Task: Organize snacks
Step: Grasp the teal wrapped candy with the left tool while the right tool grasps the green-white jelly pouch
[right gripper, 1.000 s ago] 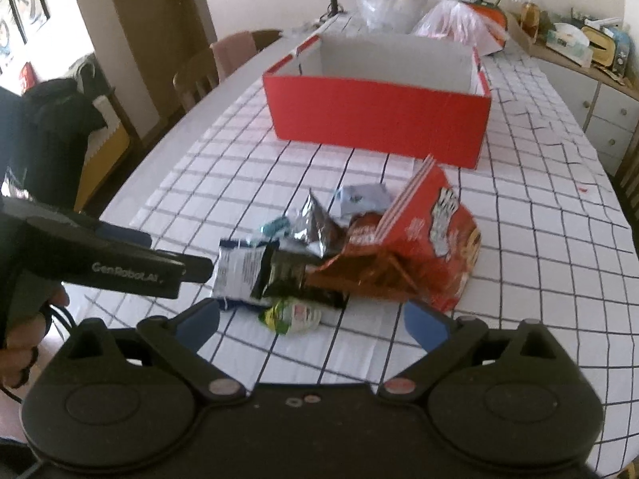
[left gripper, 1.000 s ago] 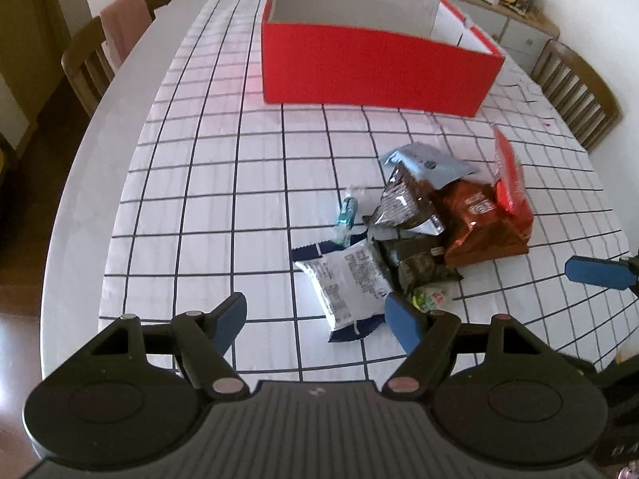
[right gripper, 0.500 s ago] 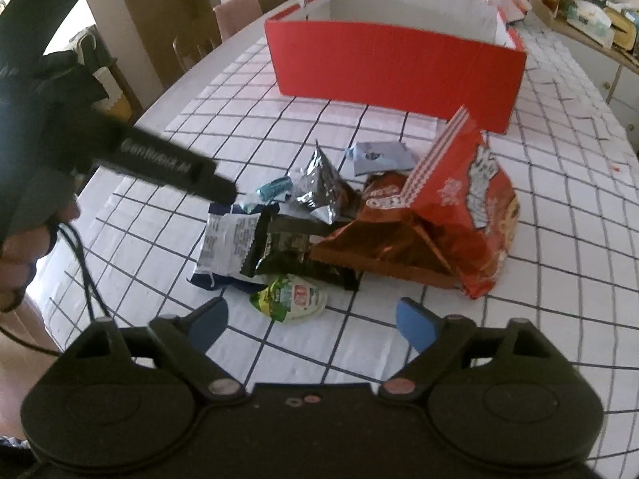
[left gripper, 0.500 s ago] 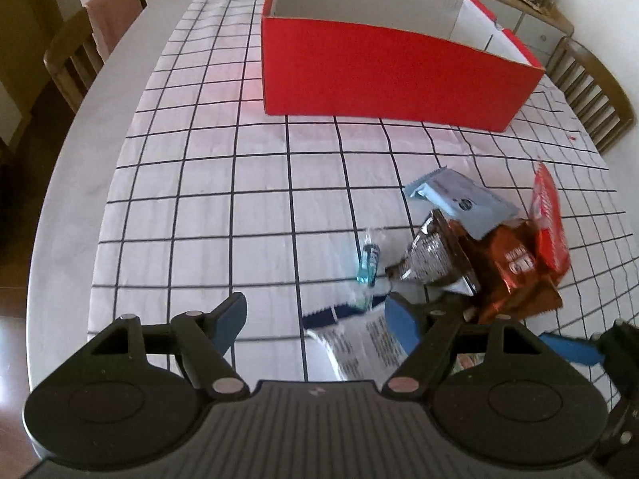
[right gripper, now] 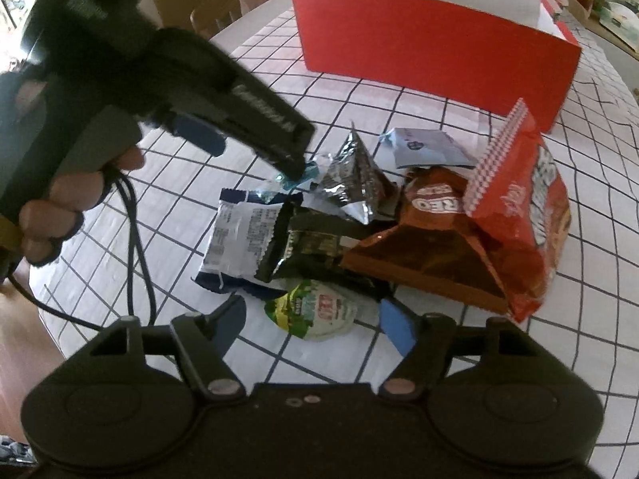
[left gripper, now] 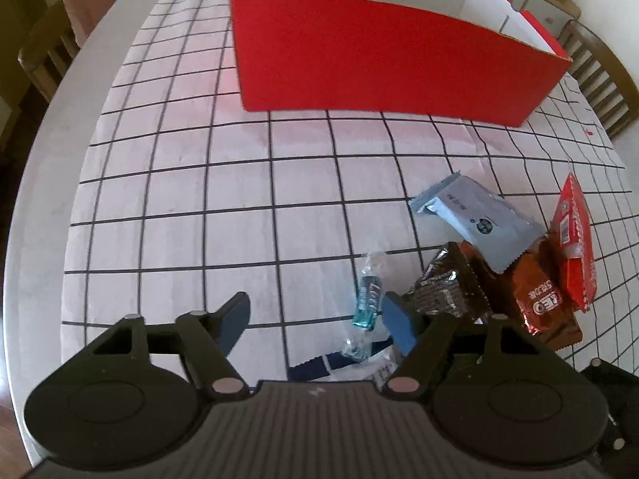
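A pile of snack packets lies on the checked tablecloth (left gripper: 179, 183). A small teal candy (left gripper: 367, 299) lies at its left edge. My left gripper (left gripper: 315, 325) is open and empty, low over the cloth, with the candy just inside its right finger; it also shows in the right wrist view (right gripper: 247, 139). My right gripper (right gripper: 313, 325) is open and empty, with a green-and-white round packet (right gripper: 319, 311) between its fingertips. Behind it lie a white-and-blue packet (right gripper: 239, 235), a dark packet (right gripper: 307, 243), a silver packet (right gripper: 355, 175), an orange bag (right gripper: 431, 235) and a red bag (right gripper: 523, 199).
An open red box (left gripper: 383, 64) stands at the far side of the table, also in the right wrist view (right gripper: 431, 48). A pale blue packet (left gripper: 475, 219) lies behind the pile. Wooden chairs (left gripper: 52, 48) stand at the left and right (left gripper: 603, 76) table edges.
My left gripper has moved forward and down toward the teal candy. My right gripper has moved closer to the pile, and the round green packet now sits between its fingers.
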Available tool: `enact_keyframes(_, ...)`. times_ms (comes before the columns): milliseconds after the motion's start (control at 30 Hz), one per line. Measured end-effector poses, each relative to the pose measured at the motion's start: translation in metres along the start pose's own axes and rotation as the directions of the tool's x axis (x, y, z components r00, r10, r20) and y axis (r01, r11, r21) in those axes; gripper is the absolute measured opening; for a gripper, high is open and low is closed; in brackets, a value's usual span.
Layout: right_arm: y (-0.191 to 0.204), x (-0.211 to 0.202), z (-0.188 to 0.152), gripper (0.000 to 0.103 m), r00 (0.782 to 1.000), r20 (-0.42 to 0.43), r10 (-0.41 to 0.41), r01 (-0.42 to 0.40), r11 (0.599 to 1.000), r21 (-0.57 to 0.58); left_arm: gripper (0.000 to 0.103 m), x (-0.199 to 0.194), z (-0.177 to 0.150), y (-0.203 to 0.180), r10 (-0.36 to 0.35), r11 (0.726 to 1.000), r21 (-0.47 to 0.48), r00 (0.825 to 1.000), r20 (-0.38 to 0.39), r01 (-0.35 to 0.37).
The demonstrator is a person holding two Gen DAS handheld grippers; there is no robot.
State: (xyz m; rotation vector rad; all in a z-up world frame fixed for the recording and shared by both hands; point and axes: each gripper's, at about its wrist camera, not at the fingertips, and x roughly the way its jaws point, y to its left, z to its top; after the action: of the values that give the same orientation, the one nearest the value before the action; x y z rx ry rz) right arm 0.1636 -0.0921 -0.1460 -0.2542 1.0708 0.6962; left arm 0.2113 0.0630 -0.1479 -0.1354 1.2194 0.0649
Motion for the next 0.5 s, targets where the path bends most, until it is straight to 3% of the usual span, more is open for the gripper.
enact_keyframes(100,0.0022,0.0030,0.0016,0.067,1.000,-0.001,-0.013,0.013,1.000,-0.009,0.055,0.0036,0.0005,-0.0039,-0.004,1.000,0.011,1.000,-0.014,0.004)
enact_keyframes(167,0.0030,0.0039,0.0021,0.059,1.000,-0.005,-0.020,0.020,1.000,-0.012,0.047,0.0045,0.0004,-0.0065,-0.010,1.000,0.021,1.000,-0.014,0.010)
enact_keyframes(500,0.0095,0.0003,-0.0011,0.047,0.999,0.003,-0.033,0.033,0.999,-0.017,0.014,0.0059,-0.0006,-0.0019,-0.042,0.999,0.014,0.999,0.005,0.042)
